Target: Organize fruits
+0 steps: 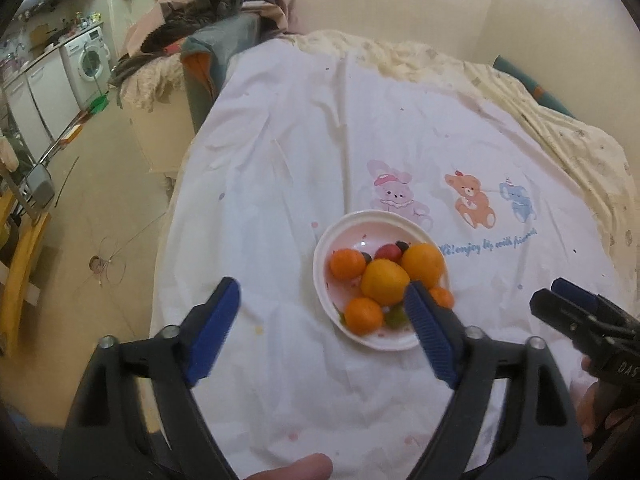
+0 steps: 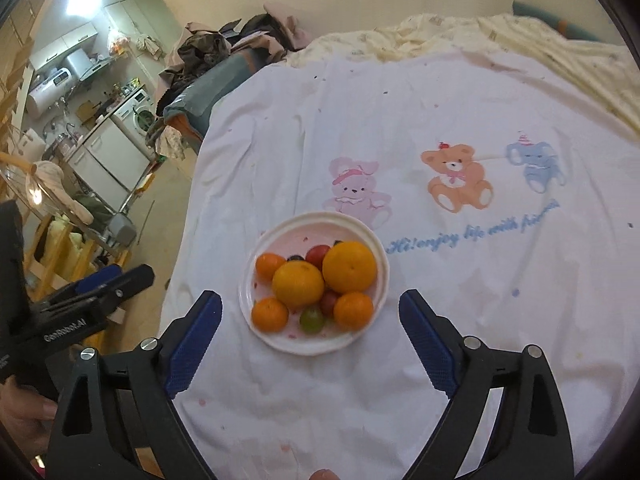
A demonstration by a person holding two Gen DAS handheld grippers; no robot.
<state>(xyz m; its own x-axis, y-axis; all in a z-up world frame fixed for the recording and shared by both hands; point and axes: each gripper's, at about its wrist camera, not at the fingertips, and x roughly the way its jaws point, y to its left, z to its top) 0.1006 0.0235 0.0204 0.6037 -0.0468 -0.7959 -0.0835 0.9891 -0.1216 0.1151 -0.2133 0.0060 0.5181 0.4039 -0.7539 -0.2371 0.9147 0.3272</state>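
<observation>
1. My left claw (image 1: 322,306) is spread wide and holds nothing. My right claw (image 2: 310,312) is the same: jaws apart, empty. Both hang above the near end of the sheet (image 2: 440,92), short of the bowl (image 2: 380,248).
2. The fruit is all in the bowl, which sits on the sheet just below the printed pink bunny (image 2: 354,190). Count: two big oranges (image 2: 298,283) side by side in the middle, three small mandarins (image 2: 270,314) round them, two red tomatoes or grapes (image 2: 318,255), one green grape (image 2: 312,318), and one dark berry (image 2: 295,258) at the back.
3. Handling, by my judgement: the oranges are firm, round and fairly heavy; grip them across the widest part or they may roll out. The mandarins are softer, so squeeze lightly.
4. The grape and berry are small, slick and easily crushed. They lie wedged low between bigger fruit, so clear those first.
5. The bowl looks light and sits on soft bedding, so it may tip if I push on its rim.
6. Right view: the whole bowl is unobstructed, with the left claw seen side-on at the left edge.
7. Left view: my right finger (image 1: 430,330) covers the bowl's near right part, hiding one mandarin partly and the second red fruit. It shows the right claw at the right edge, and more of the floor.
</observation>
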